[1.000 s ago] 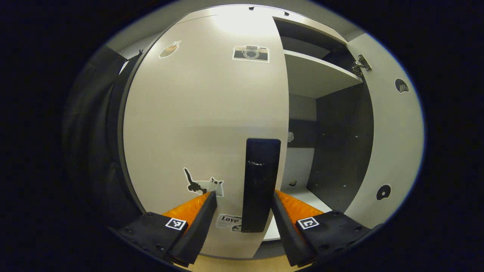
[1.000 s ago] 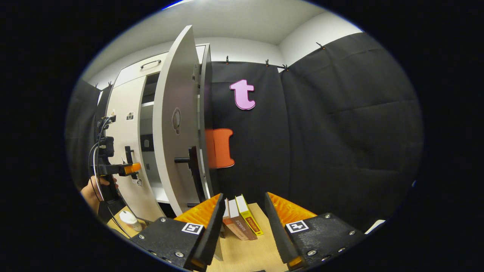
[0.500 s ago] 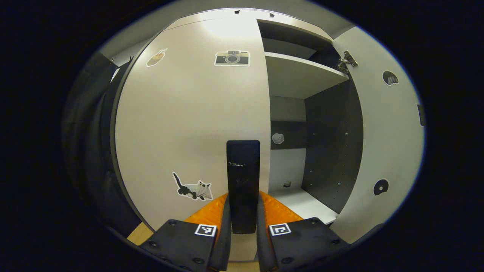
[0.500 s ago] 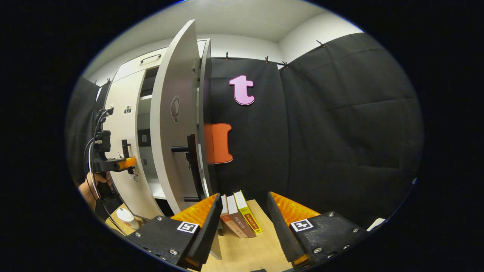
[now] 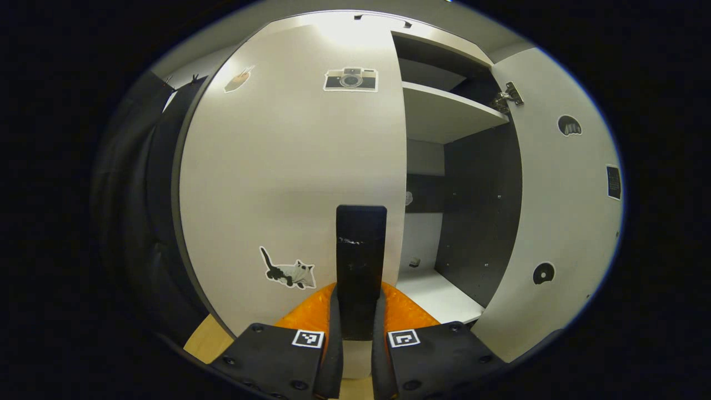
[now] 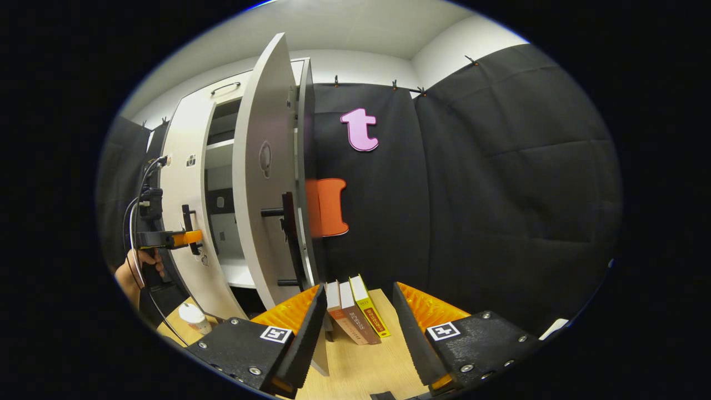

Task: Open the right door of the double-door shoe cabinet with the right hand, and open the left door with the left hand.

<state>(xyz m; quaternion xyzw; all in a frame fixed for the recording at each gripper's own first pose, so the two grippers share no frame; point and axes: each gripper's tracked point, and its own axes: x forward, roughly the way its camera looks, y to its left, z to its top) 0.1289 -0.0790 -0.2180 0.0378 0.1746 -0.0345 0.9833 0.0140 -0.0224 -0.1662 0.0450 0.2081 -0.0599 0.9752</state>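
Note:
The white left door (image 5: 289,166) of the shoe cabinet carries stickers and a black upright handle (image 5: 361,244). My left gripper (image 5: 358,300) is shut on the lower part of that handle, one finger on each side. The right door (image 5: 561,211) stands swung wide open, showing a shelf (image 5: 444,114) and the dark inside. In the right gripper view, the open right door (image 6: 266,183) is edge-on with its black handle (image 6: 289,239) sticking out. My right gripper (image 6: 358,289) is open and holds nothing, a short way off that door. Farther left, a hand (image 6: 130,272) holds the left gripper (image 6: 166,239) against the left door.
Three books (image 6: 355,311) lean together on the wooden surface (image 6: 361,366) just beyond my right gripper. A small white bottle (image 6: 191,316) stands near the cabinet's foot. Black cloth wall (image 6: 500,194) closes off the right side.
My left gripper went from open around the left door's handle to shut on it. The right gripper stayed open and barely shifted.

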